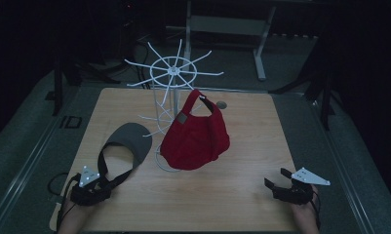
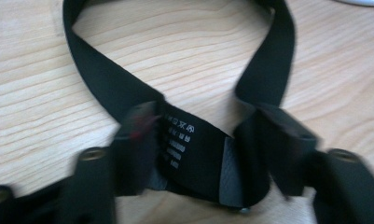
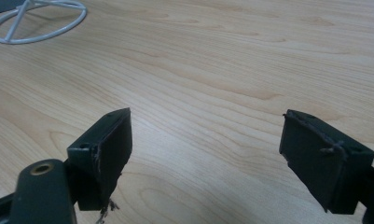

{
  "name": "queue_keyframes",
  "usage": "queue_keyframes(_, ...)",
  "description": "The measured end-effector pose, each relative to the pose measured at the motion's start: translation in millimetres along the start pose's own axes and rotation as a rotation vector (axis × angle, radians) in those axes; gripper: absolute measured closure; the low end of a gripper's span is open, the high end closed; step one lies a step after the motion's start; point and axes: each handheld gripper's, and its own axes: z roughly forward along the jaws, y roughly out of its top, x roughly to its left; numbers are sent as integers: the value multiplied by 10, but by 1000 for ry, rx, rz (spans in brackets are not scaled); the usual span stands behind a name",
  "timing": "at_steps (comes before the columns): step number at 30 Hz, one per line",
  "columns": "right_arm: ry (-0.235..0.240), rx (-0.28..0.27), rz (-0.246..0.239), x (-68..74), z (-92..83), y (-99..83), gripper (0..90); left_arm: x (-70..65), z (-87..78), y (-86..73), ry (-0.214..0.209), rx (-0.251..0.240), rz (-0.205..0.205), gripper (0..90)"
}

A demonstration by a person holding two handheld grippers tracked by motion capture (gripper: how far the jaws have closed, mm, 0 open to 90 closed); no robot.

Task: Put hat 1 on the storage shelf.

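Okay, I'm at the pick-up step: my left gripper (image 1: 96,187) sits at the table's seven o'clock corner, right on the back strap (image 2: 194,149) of the grey visor (image 1: 127,141). In the left gripper view the strap's labelled stretch lies between the two jaws, which bracket it on both sides and, as far as the blur lets me judge, are pinching it, so I'd call that a grasp on the strap rather than a loose hover. The visor itself lies flat on the wood, brim pointing toward twelve o'clock, just to the nine o'clock side of the white wire rack (image 1: 172,73) and close to its ring base. A red cap (image 1: 195,134) already hangs on the rack's front, drooping toward the base. My right gripper (image 1: 276,183) waits at five o'clock with its jaws spread wide over bare wood, nothing between them. Next, I reckon, the visor has to be lifted by the strap and the loop threaded over a free prong; that calls for a firm pinch, a clean rise, and a path that keeps clear of the red cap. The table (image 1: 242,195) is a pale wood-grain top, otherwise bare, with a small round hole near the far edge. Around it the room is dim: grey floor, dark stands at both sides, a light metal frame at twelve o'clock.
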Motion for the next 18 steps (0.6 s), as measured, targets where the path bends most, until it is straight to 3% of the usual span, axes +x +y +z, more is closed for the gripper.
queue_keyframes(2, 2, 0, 2, -2, 3, 0, 169, -6, -9, -7, 5, -3, -7, 727)
queue_keyframes(4, 4, 5, 2, 0, 7, 3, 169, -4, -13, -12, 9, -6, -9, 808)
queue_keyframes(7, 5, 5, -1, 2, 9, 4, 169, 2, -40, -15, 23, -25, 9, 830)
queue_keyframes(18, -8, -2, 29, -24, 1, -21, 169, 105, -432, 239, 33, -238, 8, 836)
